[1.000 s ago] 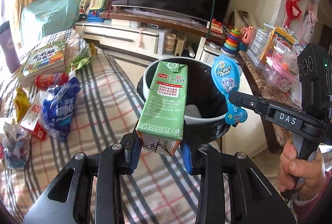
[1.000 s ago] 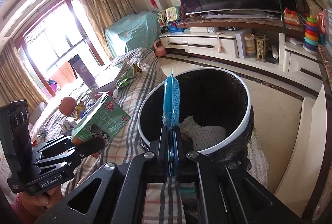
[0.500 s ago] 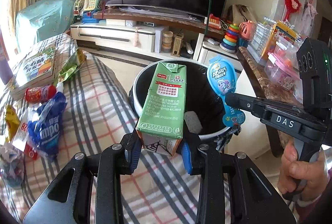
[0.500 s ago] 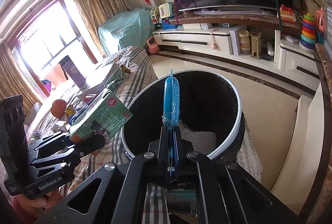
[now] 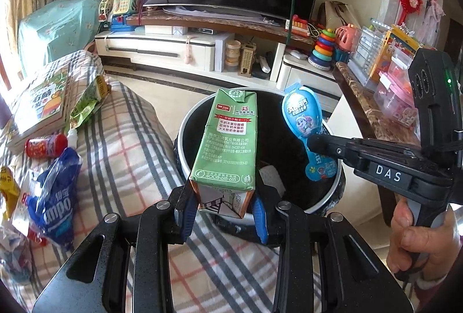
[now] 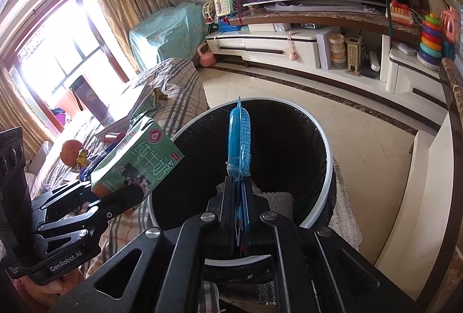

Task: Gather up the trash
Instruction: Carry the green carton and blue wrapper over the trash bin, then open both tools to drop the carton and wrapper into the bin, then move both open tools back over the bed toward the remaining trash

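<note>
My left gripper (image 5: 224, 207) is shut on the base of a green milk carton (image 5: 228, 145), which leans over the near rim of the black-lined trash bin (image 5: 185, 124). From the right wrist view the same carton (image 6: 136, 159) hangs at the bin's left edge. My right gripper (image 6: 238, 197) is shut on a flat blue toy package (image 6: 239, 136), edge-on above the bin (image 6: 324, 145). In the left wrist view that blue package (image 5: 303, 116) hovers over the bin's right side. Crumpled white paper (image 5: 270, 175) lies inside the bin.
A plaid-covered surface (image 5: 121, 145) at the left holds a blue snack bag (image 5: 56, 194), a red can (image 5: 44, 145), a green wrapper (image 5: 88, 101) and a book (image 5: 43, 98). A TV stand (image 5: 179, 52) runs behind. A marble shelf with toys (image 5: 385, 75) stands on the right.
Both grippers have moved toward the bin with their loads. The bin now looks larger and nearer, and the carton and blue package hang further over its opening.
</note>
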{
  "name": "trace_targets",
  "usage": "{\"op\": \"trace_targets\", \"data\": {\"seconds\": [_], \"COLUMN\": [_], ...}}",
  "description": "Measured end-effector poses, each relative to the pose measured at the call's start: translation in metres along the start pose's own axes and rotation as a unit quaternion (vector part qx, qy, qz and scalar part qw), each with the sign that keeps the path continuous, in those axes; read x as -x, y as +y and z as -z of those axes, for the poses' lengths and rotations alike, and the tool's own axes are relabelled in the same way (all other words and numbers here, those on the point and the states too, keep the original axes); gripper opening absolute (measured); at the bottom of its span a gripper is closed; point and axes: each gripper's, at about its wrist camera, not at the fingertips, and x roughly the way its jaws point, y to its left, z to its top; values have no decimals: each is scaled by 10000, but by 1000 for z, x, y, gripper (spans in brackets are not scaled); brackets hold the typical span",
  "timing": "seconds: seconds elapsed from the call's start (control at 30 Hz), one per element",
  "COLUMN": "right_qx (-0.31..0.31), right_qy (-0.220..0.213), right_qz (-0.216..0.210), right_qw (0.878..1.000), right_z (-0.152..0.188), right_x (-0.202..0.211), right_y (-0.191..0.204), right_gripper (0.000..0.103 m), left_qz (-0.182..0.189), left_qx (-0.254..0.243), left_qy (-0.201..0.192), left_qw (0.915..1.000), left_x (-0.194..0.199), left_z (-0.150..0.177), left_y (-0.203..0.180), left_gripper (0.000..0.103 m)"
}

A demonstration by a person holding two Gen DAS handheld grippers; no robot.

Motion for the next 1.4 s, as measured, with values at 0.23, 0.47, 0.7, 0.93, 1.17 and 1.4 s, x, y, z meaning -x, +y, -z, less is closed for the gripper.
{"op": "trace_targets", "data": {"seconds": [0.23,0.47,0.7,0.93,1.17,1.4], "right_qx": [-144,-197,-174,-227,-104,406], "right_qy": [97,-44,-234,-337,-127,108], "right_qz": [85,103,-10,-211,-192,57], "right_qw": [9998,9997,9996,9990,9997,9991], "right_z": [-5,-6,-2,6,16,29], "right_x": [-7,1,11,21,20,8], "right_y": [-9,-10,0,18,51,96], "right_gripper": [9,43,80,92,102,102], "left_qz": [76,43,38,-132,-746,-1361], "left_qx": [20,192,543,998,1575,1887], "left_qy": [130,133,73,-26,-109,-214], "left_qw": [9999,9997,9985,9949,9846,9723], "left_x": [-10,-7,10,39,75,108], "left_z": [-6,0,19,47,77,110], "left_y": [-1,6,20,44,81,114], "left_gripper": [31,41,55,72,92,99]}}
